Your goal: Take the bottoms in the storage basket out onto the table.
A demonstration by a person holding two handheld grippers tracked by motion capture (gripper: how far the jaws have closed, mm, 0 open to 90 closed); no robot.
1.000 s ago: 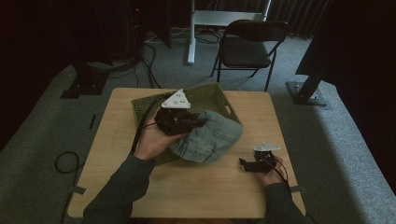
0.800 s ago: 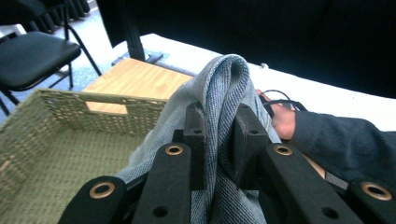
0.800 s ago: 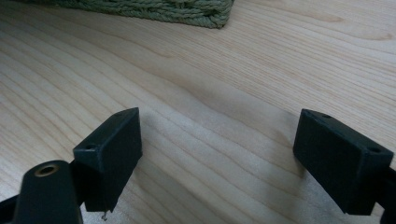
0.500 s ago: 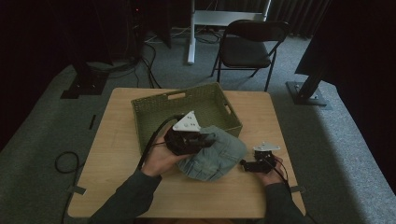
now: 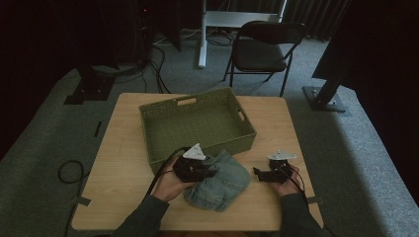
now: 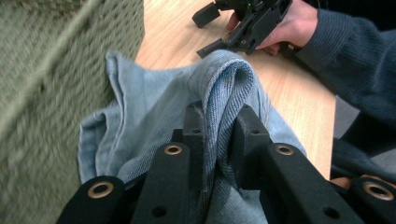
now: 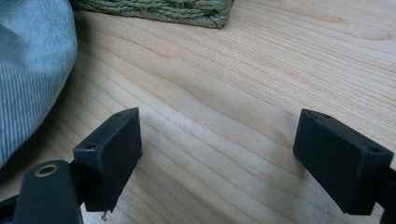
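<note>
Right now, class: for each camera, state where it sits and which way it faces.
High view: above the table, looking down; forearms, both grippers.
Left gripper view: on the left gripper, its jaws pinching the blue denim cloth.
Right gripper view: on the right gripper, open over wood.
Shared: cloth and green woven basket.

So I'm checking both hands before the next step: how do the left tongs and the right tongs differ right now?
The left tongs are shut on a fold of the denim garment; the right tongs stand wide open with nothing between them. The left tongs sit on the garment, close to the green basket; the right tongs rest over bare table, apart from the garment. Both are black and hand-held.
</note>
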